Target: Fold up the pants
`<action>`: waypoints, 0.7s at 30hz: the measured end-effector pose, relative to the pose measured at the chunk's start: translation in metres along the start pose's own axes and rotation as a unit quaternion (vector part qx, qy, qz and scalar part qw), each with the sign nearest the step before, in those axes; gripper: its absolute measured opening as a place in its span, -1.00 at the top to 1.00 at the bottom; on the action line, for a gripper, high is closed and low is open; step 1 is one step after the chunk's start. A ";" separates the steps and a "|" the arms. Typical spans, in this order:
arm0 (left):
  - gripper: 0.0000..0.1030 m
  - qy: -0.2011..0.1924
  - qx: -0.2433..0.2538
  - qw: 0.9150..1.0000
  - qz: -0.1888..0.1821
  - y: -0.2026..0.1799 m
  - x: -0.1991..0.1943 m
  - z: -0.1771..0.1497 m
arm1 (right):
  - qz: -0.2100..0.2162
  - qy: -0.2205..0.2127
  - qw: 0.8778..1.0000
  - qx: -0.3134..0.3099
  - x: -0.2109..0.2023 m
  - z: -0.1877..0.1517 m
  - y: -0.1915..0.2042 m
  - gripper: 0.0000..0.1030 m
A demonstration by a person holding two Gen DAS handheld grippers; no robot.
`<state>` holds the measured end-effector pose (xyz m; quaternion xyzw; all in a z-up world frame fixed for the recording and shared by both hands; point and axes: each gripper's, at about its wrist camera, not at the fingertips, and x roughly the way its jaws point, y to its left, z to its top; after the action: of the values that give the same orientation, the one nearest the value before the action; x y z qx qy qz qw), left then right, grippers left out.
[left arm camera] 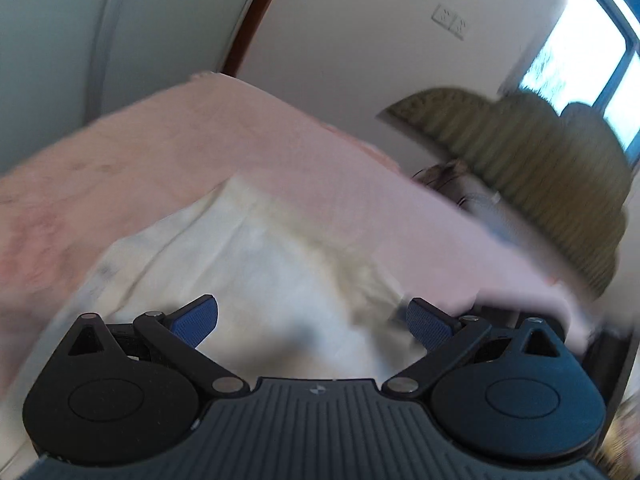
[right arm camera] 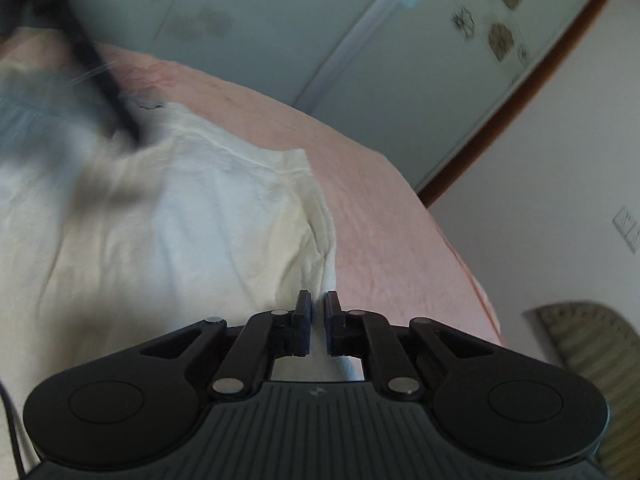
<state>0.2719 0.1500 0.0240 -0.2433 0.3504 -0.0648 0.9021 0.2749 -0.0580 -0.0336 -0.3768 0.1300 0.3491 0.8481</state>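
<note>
Pale walls and a sliding wardrobe door (right arm camera: 248, 20) stand behind a bed covered with a pink sheet (right arm camera: 380, 216). On that sheet we see the cream-white pants (right arm camera: 192, 216) spread out, wrinkled, one edge running along the bare pink cloth.

Our right hand-held gripper (right arm camera: 319, 320) has its jaws brought almost together right at the pants' edge; a thin strip of the cloth seems to sit between the pads, though we cannot be sure.

Our left hand-held gripper (left arm camera: 312, 322) has its blue pads spread wide above the white fabric, with nothing between them. Its view is badly blurred. From the right wrist it shows only as a dark smear at upper left. A green ribbed cushion (left arm camera: 560, 168) lies beyond the bed, near a bright window (left arm camera: 580, 40).
</note>
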 end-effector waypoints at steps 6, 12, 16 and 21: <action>-0.87 0.116 -0.128 0.984 -0.039 0.004 0.076 0.042 | -0.002 -0.007 0.999 -0.035 -0.010 0.001 0.020 0.89; -0.92 0.079 -0.074 0.994 0.030 0.000 0.077 0.046 | 0.072 0.012 0.982 0.176 0.011 -0.020 -0.062 0.74; -0.93 0.093 -0.081 0.992 0.021 0.006 0.078 0.047 | 0.161 0.039 0.936 0.310 0.052 -0.050 -0.110 -0.31; -0.96 0.081 -0.059 0.994 0.037 0.006 0.077 0.046 | 0.262 0.045 0.890 0.369 0.093 -0.065 -0.120 -0.38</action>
<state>0.3595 0.1511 0.0039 -0.2769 0.4342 -0.0299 0.8567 0.4271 -0.1164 -0.0575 -0.0039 0.3814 0.4679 0.7972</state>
